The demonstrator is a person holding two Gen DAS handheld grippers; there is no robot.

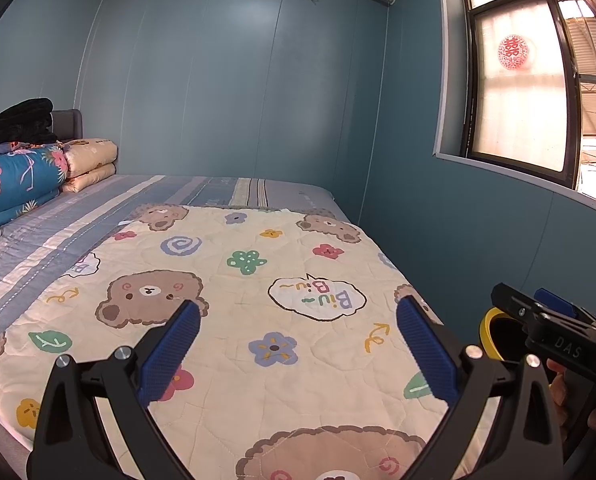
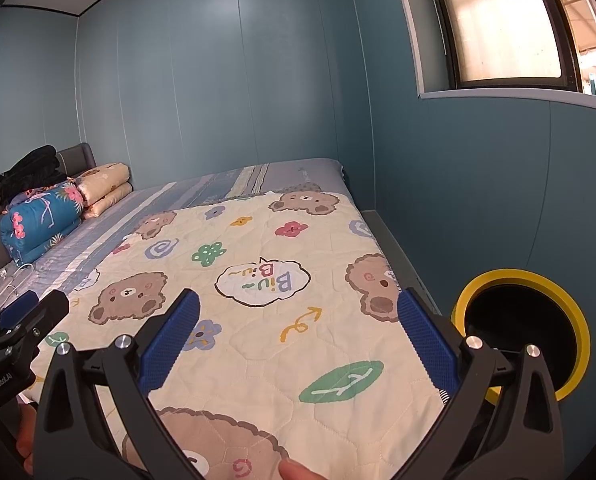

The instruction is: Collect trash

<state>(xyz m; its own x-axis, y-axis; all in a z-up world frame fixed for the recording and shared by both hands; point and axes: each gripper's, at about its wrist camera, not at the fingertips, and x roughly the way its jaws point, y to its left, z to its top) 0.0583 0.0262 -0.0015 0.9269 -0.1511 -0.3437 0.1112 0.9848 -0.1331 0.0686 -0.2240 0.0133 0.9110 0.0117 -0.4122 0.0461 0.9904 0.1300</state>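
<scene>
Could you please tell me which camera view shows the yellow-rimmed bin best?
The right wrist view: the yellow-rimmed bin shows nearly its whole round rim and dark inside, beside the bed. In the left wrist view, only a sliver of its rim shows, hidden behind the right gripper.

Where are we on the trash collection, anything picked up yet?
Done: nothing the views can confirm; no trash shows on the bear-print quilt. In hand: nothing, left gripper and right gripper both open and empty above the bed. The yellow-rimmed bin sits to the right, inside too dark to read. Left: find trash, if any.
</scene>
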